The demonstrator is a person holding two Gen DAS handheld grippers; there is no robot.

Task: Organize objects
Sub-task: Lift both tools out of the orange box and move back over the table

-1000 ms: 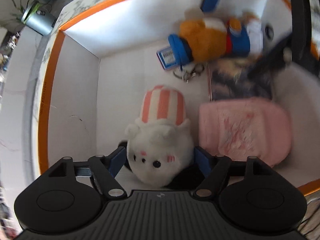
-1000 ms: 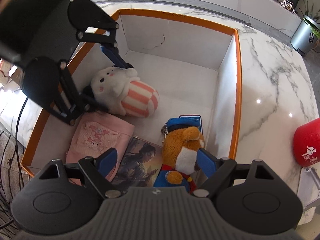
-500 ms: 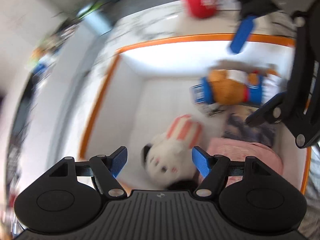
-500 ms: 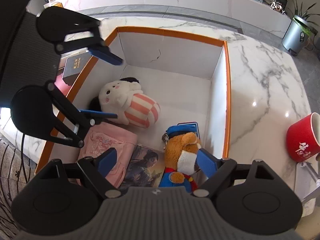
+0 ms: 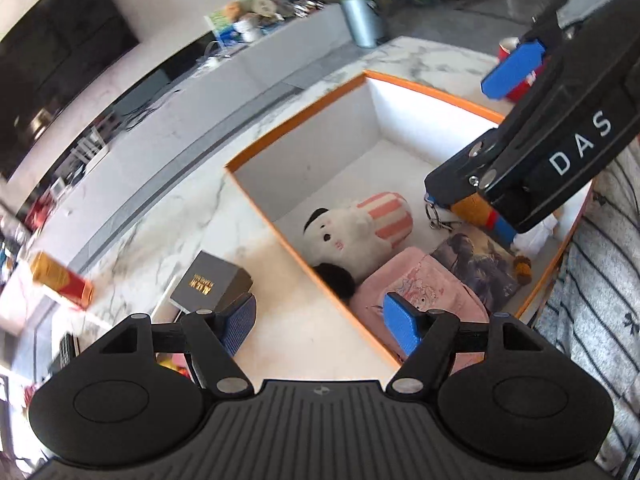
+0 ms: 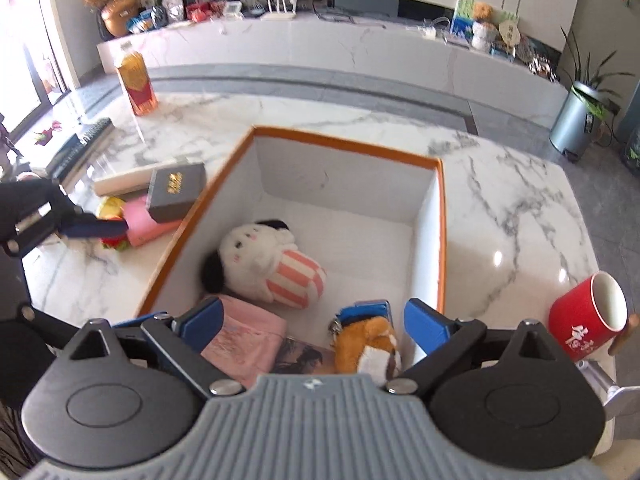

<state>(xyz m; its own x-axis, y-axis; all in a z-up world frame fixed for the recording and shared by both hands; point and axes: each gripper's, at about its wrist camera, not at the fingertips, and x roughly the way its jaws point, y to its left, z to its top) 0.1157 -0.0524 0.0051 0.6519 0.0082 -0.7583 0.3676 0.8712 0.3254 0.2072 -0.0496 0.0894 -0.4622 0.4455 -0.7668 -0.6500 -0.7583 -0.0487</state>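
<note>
Tongs in both your hands stand wide and grip nothing; your left tongs hang above the near-left edge of the orange-rimmed box, one blue pad over the marble worktop and the other over the pink pouch inside; your right tongs hover over the box's near end, above the pouch and the orange plush bear. Inside the box, the white plush with the pink-striped body lies on its side against the left wall, its head just beside the pouch; a printed picture card lies between the pouch and the bear, which has a blue tag and a metal key ring at its head end; the far half of the box floor is bare. Out on the worktop to the left of the box you have a dark gift box with gold lettering resting on a pink item, with a yellow-and-red toy just beside it; an amber bottle with a red label stands well beyond them; a red mug stands to the right of the box.
</note>
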